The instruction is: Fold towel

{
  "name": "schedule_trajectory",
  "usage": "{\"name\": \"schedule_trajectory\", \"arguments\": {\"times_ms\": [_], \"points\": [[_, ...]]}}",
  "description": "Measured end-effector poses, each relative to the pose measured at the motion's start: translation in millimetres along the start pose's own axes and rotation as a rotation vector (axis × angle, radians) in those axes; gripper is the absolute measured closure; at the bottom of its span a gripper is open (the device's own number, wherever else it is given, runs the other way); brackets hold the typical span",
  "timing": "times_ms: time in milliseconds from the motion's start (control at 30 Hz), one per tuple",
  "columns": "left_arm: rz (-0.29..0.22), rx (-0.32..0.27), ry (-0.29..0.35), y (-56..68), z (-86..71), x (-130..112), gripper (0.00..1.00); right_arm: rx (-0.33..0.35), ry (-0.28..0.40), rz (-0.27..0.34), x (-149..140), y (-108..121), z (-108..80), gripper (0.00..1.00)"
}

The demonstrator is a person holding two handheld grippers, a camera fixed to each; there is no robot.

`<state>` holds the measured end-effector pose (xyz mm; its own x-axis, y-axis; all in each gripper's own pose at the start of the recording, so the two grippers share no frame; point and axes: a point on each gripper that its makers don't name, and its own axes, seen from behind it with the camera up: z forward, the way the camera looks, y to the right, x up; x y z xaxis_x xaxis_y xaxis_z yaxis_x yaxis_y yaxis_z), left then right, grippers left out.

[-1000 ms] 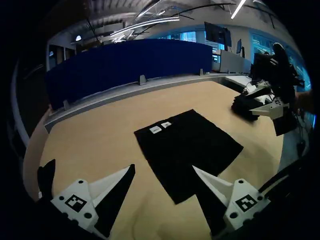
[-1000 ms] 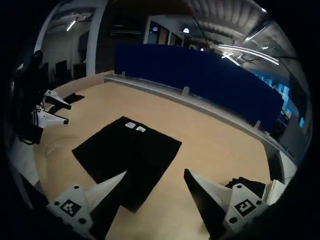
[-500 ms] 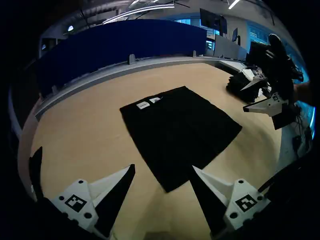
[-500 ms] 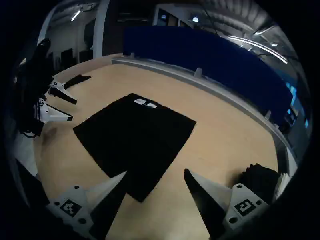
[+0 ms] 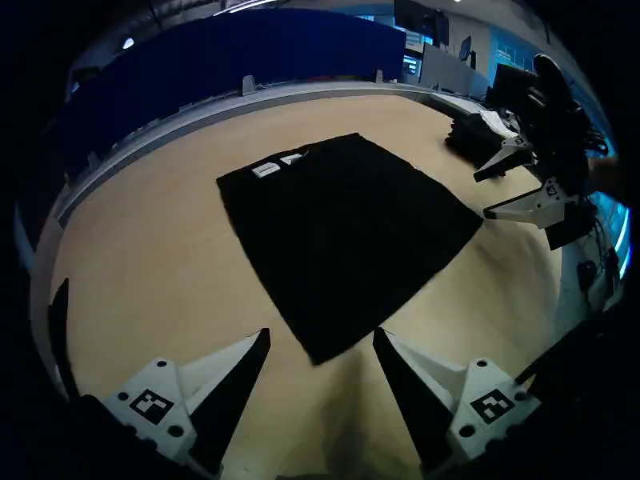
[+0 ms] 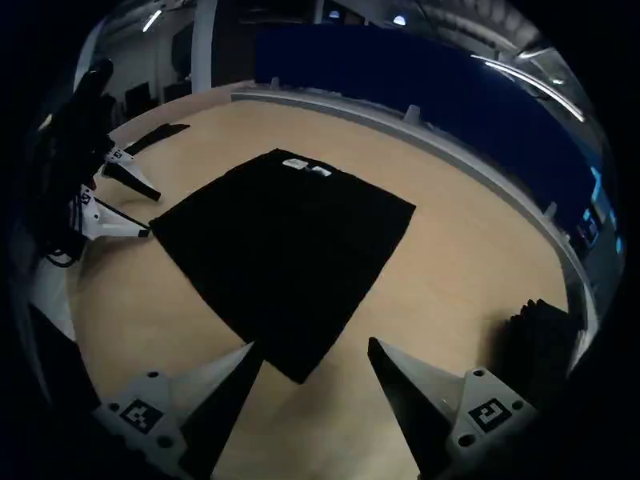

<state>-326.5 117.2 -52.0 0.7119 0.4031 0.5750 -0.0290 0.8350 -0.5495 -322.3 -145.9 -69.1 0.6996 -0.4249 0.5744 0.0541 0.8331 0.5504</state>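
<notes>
left tool (image 5: 320, 332) open and empty, hovering at one near corner of the flat black cloth towel (image 5: 344, 232); right tool (image 6: 313, 344) open too, at another corner. towel lies spread on the pale wooden desk (image 5: 136, 264), looks light, limp, not slippery: pinch at corners, i judge; white tags (image 5: 276, 166) on far edge.

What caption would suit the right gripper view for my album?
Open right gripper poised near a corner of a black towel spread flat on a wooden table.
</notes>
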Motion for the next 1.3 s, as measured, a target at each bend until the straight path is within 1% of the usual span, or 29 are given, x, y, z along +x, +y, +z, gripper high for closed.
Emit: {"name": "schedule_trajectory", "arguments": {"times_ms": [167, 400, 533, 667, 767, 867, 933, 1067, 1133, 1200, 1267, 1300], "points": [[0.004, 0.0, -0.017, 1.7, 6.9, -4.2, 0.05, 0.008, -0.024, 0.011, -12.6, -1.7, -1.0, 0.0], [0.007, -0.005, -0.039, 2.8, 9.9, -9.7, 0.05, 0.02, -0.055, 0.012, -29.4, -6.0, -2.8, 0.01], [0.014, -0.011, -0.047, 3.3, 10.3, -11.1, 0.05, 0.032, -0.072, 0.011, -36.4, -8.5, -2.4, 0.05], [0.033, -0.012, -0.061, 3.3, 10.3, -13.0, 0.05, 0.041, -0.084, 0.018, -40.1, -9.3, -0.7, 0.12], [0.043, -0.007, -0.066, 4.0, 10.8, -12.8, 0.05, 0.047, -0.086, 0.025, -40.9, -9.6, 1.0, 0.14], [0.022, -0.001, -0.064, 3.9, 13.3, -11.5, 0.05, 0.054, -0.085, 0.03, -40.1, -10.4, 2.3, 0.16], [0.025, 0.003, -0.061, 4.4, 14.3, -11.0, 0.05, 0.059, -0.084, 0.032, -40.0, -10.8, 2.9, 0.16], [0.032, 0.006, -0.057, 6.3, 15.2, -11.2, 0.11, 0.073, -0.084, 0.04, -40.1, -13.0, 4.1, 0.25], [0.033, 0.006, -0.059, 7.5, 14.8, -11.0, 0.14, 0.077, -0.084, 0.043, -39.6, -13.6, 4.6, 0.27], [0.035, 0.005, -0.062, 9.0, 13.9, -10.7, 0.2, 0.08, -0.083, 0.045, -39.1, -14.1, 4.9, 0.3], [0.038, 0.002, -0.067, 10.7, 12.1, -10.7, 0.24, 0.083, -0.083, 0.041, -38.8, -14.5, 5.1, 0.33], [0.04, 0.001, -0.068, 11.3, 11.8, -10.7, 0.26, 0.085, -0.084, 0.04, -38.5, -14.6, 5.2, 0.36]]}}
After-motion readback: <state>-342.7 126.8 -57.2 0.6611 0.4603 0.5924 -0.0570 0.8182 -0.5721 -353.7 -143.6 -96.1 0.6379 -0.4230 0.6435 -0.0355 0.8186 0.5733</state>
